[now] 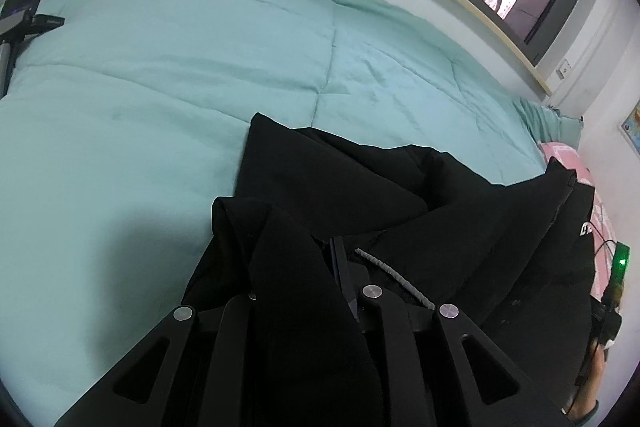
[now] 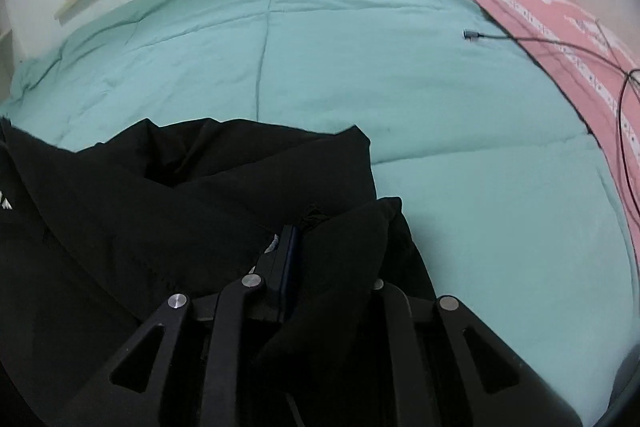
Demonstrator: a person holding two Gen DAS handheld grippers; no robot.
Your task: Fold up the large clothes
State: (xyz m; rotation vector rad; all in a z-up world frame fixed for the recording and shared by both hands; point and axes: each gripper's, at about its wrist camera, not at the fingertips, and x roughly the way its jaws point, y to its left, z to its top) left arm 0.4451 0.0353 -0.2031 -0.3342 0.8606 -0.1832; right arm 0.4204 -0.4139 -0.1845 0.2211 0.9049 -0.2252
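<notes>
Black garment (image 1: 360, 195) fabric is bunched and draped over the near part of the teal quilt (image 1: 168, 75), with its folds heaped between the two grippers. The left gripper (image 1: 320, 267) is angled steeply downward toward the bed, its jaws nearly closed with a fold of the black cloth pinched between them. The right gripper (image 2: 316, 247) is tilted downward likewise, jaws almost together and clamped on another fold. A pink pillow (image 2: 560, 27) with a cable (image 2: 492, 35) across it is seen at the quilt's right edge.
</notes>
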